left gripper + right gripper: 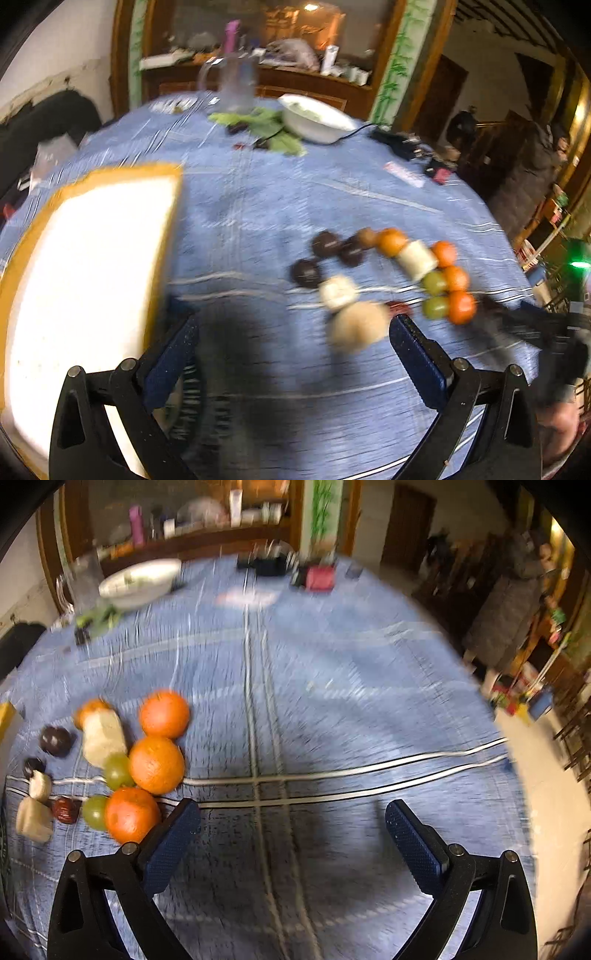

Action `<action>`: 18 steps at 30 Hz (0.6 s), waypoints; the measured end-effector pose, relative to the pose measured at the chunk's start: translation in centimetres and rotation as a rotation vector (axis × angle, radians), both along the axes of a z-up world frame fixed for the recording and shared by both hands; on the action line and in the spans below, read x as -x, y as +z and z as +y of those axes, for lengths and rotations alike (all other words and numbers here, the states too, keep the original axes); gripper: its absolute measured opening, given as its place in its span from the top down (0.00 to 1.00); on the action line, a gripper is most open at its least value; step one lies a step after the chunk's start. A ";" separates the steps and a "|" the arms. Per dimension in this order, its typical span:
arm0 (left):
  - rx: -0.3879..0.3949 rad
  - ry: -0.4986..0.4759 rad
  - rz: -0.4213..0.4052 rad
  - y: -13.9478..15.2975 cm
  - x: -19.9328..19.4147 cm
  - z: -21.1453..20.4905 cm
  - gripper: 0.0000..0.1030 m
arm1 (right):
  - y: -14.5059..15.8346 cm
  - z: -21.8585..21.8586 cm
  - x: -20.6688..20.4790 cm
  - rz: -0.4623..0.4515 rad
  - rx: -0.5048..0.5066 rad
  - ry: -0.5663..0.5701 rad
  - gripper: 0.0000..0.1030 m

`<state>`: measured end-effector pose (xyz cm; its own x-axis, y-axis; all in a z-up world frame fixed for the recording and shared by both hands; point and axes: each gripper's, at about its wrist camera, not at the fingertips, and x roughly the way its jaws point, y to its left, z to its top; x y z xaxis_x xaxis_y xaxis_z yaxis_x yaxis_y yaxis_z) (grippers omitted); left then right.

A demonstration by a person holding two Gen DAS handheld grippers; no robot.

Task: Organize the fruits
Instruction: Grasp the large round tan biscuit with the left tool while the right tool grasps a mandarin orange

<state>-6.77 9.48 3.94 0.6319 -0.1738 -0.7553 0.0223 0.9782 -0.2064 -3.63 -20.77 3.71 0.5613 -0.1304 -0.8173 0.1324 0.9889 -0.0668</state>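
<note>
Both claws hang wide open over the desk (332, 686) with nothing in them: my left claw (291, 332) and my right claw (293, 819). On the blue striped cloth the fruits lie in a loose cluster: oranges (157, 764), green grapes (117, 771), dark round fruits (306, 272) and pale cut chunks (417, 258). One orange (131, 814) sits just beside my right claw's left finger. A white tray with a yellow rim (88, 258) rests left of my left claw, apart from the fruit.

Home dining room. Round table (332, 672) with blue cloth, white bowl (314, 118) at its far edge. Cluttered wooden cabinet (258, 74) behind.
</note>
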 end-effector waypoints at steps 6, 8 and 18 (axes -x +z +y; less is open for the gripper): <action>-0.085 -0.041 -0.018 0.1 0.3 1.2 0.00 | 5.3 -0.5 6.0 -0.264 -0.045 -0.028 0.01; -0.074 -0.019 -0.019 0.4 0.5 2.3 0.01 | 6.0 -0.4 7.0 -0.320 -0.028 -0.037 0.01; -0.034 -0.123 -0.069 2.6 2.0 -1.2 0.01 | 1.9 -0.2 3.1 -0.065 -0.373 0.082 0.16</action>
<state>-8.81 8.26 6.54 0.6579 -0.2280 -0.7178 0.1550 0.9737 -0.1672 -6.73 -20.97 5.65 0.6099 0.2165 -0.7624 0.0440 0.9512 0.3053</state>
